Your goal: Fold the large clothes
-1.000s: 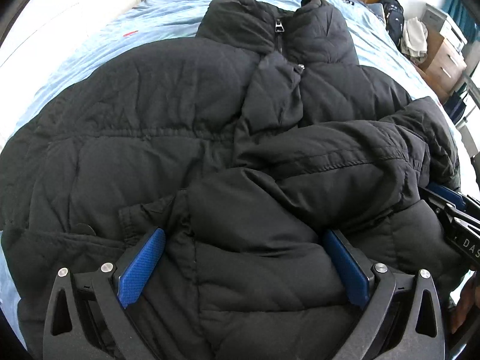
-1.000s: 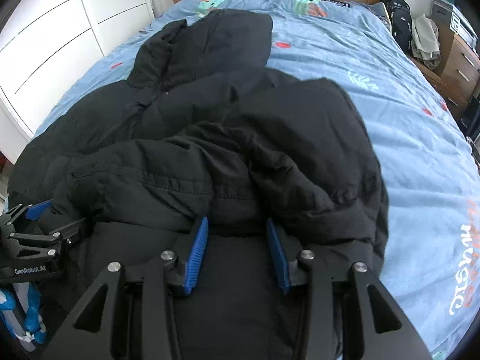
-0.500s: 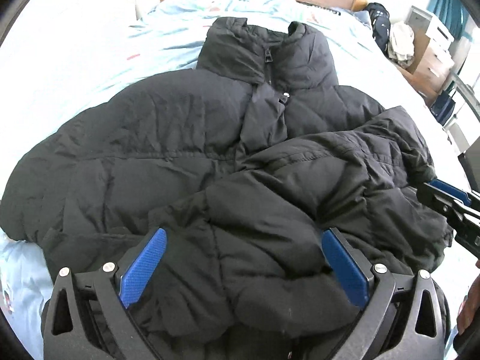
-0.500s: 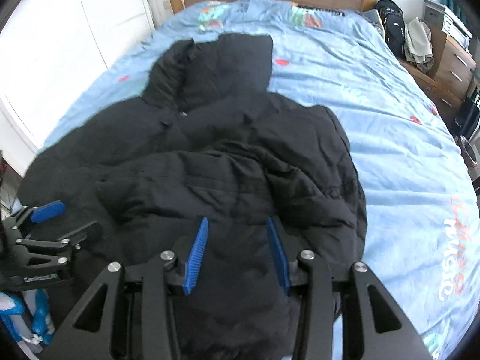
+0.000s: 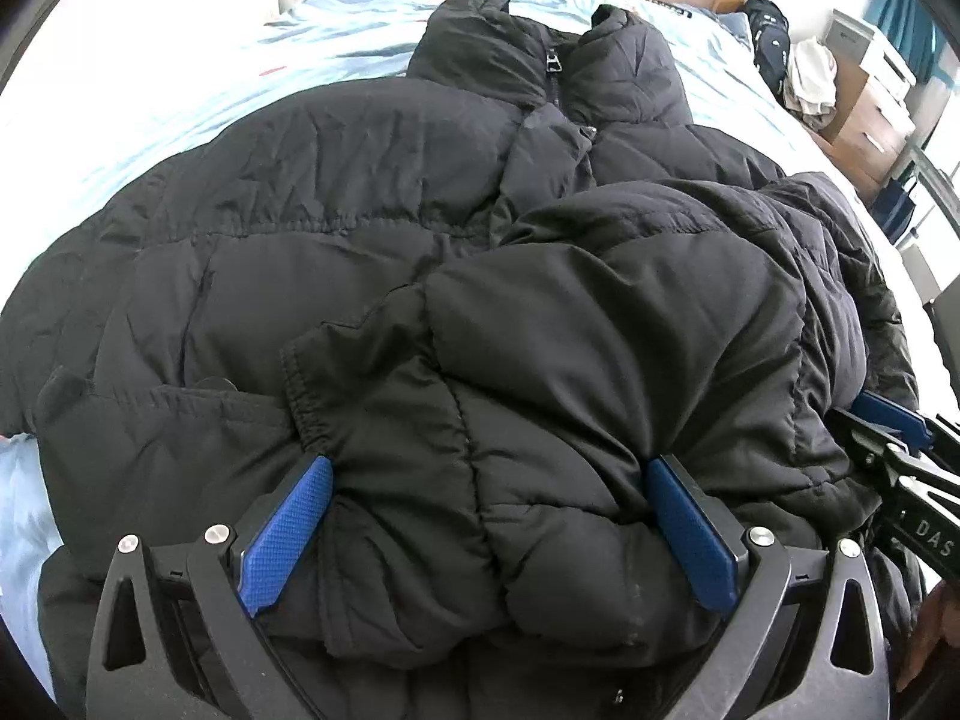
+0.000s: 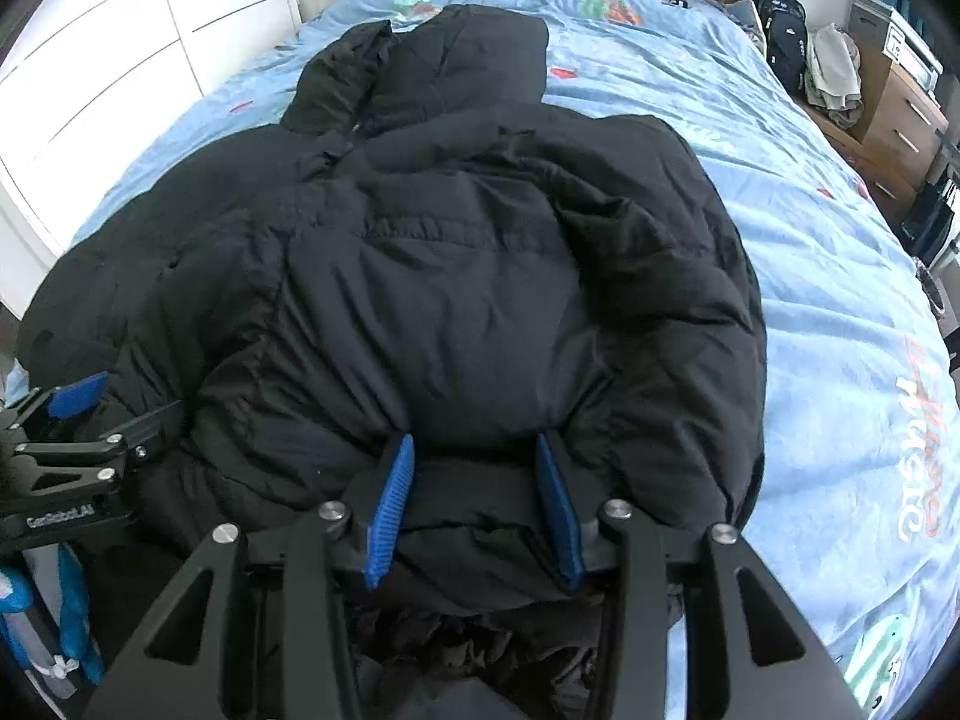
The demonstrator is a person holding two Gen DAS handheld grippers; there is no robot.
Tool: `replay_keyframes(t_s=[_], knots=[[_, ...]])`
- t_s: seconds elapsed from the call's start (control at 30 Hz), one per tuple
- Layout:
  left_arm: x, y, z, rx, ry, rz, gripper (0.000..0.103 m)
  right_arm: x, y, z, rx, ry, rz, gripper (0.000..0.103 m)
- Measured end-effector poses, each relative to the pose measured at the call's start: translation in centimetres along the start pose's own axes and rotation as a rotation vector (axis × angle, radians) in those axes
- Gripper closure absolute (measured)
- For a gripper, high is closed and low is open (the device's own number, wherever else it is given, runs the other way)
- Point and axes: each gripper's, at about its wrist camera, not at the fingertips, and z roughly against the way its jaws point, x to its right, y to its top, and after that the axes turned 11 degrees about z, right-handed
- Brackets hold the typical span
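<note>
Bed (image 6: 840, 252), one, blue sheet | puffer jacket (image 5: 372, 192), one, black, spread across it, collar far | left gripper (image 5: 489, 531) spread wide around bunched hem | right gripper (image 6: 474, 504) narrower, pinching hem bulk | risk: slick, springy padding may slip free, leaving fold lopsided | grippers: two

White letters "DAS" stand on the black body of the right hand-held gripper (image 5: 888, 456) at the left wrist view's right edge, the rest cut off; "GenRobot.AI" is printed in white on the left hand-held gripper (image 6: 90, 420) in the right wrist view; the bedsheet (image 6: 840, 300) bears large white and orange lettering, too distorted to read.
</note>
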Motion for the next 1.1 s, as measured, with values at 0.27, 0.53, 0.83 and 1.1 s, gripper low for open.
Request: replay_keyframes(t_s=[0.27,0.53,0.83,1.1], knots=[[-1.9,0.0,3.2,-0.026,-0.059,0.011,0.001,-0.8,0.1,1.0,-0.064,-0.037,0.007,0.060],[-7.6,0.7,8.2,0.016,-0.073,0.061,0.001,-2.2,0.0,5.4,-0.070,-0.077,-0.031,0.059],[-17.4,1.5,12.4,0.048,-0.030,0.163,0.001,-6.2,0.3,9.3,-0.036,-0.060,-0.097,0.059],[-26.4,1.3,11.7,0.015,-0.004,0.341,0.001,-9.3,1.5,10.8,-0.020,-0.059,-0.160,0.059]])
